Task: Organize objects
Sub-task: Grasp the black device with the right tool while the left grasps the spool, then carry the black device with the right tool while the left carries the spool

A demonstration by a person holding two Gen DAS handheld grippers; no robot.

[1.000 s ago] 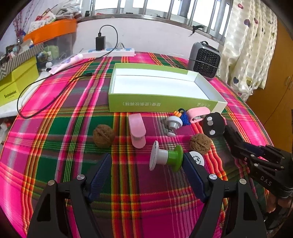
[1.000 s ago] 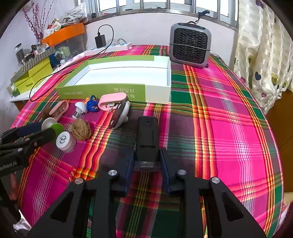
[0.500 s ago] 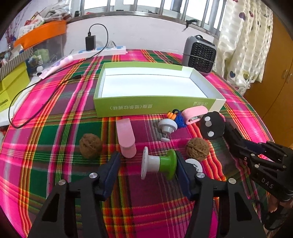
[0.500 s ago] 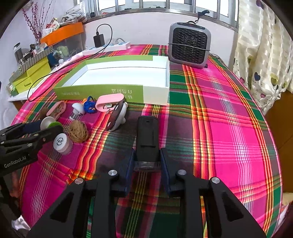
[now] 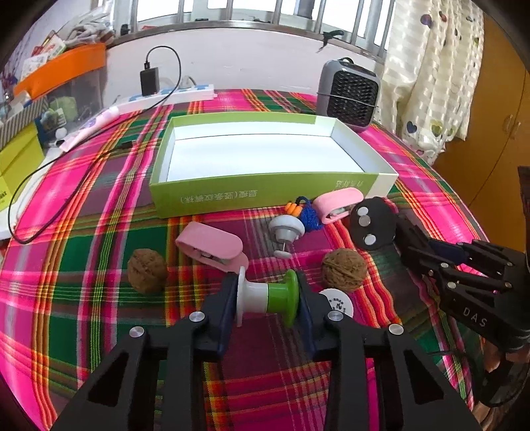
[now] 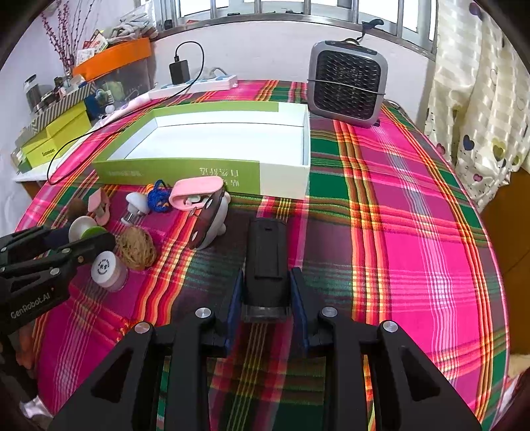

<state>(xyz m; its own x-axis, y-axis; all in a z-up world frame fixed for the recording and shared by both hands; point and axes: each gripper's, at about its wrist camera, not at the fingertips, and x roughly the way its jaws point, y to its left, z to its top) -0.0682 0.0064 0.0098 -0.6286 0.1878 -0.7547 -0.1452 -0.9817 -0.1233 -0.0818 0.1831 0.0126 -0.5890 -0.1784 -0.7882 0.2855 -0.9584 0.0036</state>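
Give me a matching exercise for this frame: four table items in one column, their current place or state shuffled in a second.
Items:
1. green-and-white plastic spool
2. long black rectangular device
3. shallow green-and-white cardboard box
4. small grey fan heater

States:
A. open, nothing inside
B. standing at the table's far edge
C. clamped in the left gripper
D. clamped in the right gripper

Pairs: 1-C, 2-D, 3-A, 4-B

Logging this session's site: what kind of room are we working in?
Most likely a lived-in room at home, not a lab. A plaid tablecloth covers the table, a heart-print curtain hangs by a barred window, and a small desk fan stands near a power strip.
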